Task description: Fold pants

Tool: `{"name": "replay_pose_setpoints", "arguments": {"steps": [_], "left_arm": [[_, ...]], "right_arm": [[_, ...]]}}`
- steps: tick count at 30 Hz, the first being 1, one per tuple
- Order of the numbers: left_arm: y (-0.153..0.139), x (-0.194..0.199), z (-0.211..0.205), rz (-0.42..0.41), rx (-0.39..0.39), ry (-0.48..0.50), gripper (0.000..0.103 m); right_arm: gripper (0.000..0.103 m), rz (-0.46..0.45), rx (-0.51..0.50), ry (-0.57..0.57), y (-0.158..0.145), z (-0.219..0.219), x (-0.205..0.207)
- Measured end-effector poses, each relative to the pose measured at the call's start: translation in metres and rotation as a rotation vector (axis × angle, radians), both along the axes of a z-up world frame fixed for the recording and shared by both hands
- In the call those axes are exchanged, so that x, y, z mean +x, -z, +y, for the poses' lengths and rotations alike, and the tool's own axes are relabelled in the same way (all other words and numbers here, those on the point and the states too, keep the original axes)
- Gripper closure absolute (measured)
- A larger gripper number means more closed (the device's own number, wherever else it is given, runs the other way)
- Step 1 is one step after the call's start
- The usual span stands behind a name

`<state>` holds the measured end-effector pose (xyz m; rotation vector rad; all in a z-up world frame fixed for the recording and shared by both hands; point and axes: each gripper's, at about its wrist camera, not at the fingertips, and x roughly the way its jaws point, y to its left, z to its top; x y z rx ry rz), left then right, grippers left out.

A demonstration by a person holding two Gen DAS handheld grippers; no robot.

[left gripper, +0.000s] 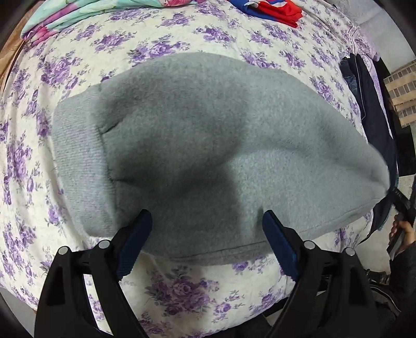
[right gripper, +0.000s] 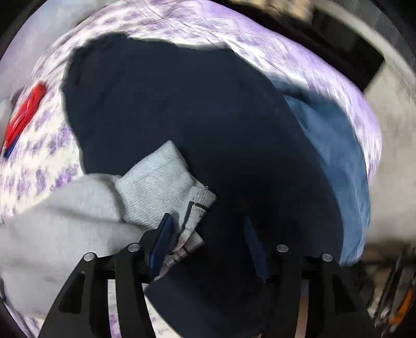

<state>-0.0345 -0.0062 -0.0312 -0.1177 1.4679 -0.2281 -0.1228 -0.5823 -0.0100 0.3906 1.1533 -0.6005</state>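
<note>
Grey fleece pants [left gripper: 202,145] lie folded on the floral bed cover [left gripper: 182,286], with a ribbed cuff [left gripper: 75,145] at the left. My left gripper [left gripper: 208,231] is open, its jaws over the near edge of the pants and holding nothing. In the right wrist view the ribbed grey cuff [right gripper: 161,184] and a label end lie on a dark navy garment [right gripper: 195,117]. My right gripper [right gripper: 208,234] is open, with the grey cuff beside its left finger. This view is motion blurred.
Dark navy and blue denim garments [left gripper: 369,104] lie at the bed's right edge; the blue denim also shows in the right wrist view [right gripper: 335,156]. A red and blue cloth [left gripper: 273,10] and a folded floral quilt [left gripper: 78,15] lie at the far side.
</note>
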Motion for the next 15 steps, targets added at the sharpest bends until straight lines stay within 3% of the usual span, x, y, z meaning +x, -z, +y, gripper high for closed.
{"name": "replay_pose_setpoints", "arguments": {"steps": [1,3,6,9,11,15], "left_arm": [[-0.004,-0.002,0.004,-0.006,-0.016,-0.006,0.019],[-0.010,-0.001,0.008,-0.015,-0.044,-0.024,0.019],[-0.018,0.001,0.013,-0.034,-0.062,-0.059,0.019],[-0.028,0.004,0.009,-0.097,-0.055,-0.085,0.019],[-0.033,0.008,0.001,-0.133,-0.079,-0.095,0.018],[-0.029,0.015,-0.022,-0.169,-0.087,-0.095,0.013]], "right_arm": [[0.050,-0.049,-0.011,0.019,-0.014,0.002,-0.003],[0.049,-0.126,-0.144,-0.097,-0.051,0.028,0.008],[0.046,-0.226,-0.089,-0.326,-0.077,0.069,0.039],[0.047,-0.272,0.008,-0.536,-0.072,0.128,0.081],[0.065,-0.272,0.079,-0.661,-0.059,0.172,0.102],[0.070,-0.191,0.235,-0.880,-0.019,0.260,0.128]]}}
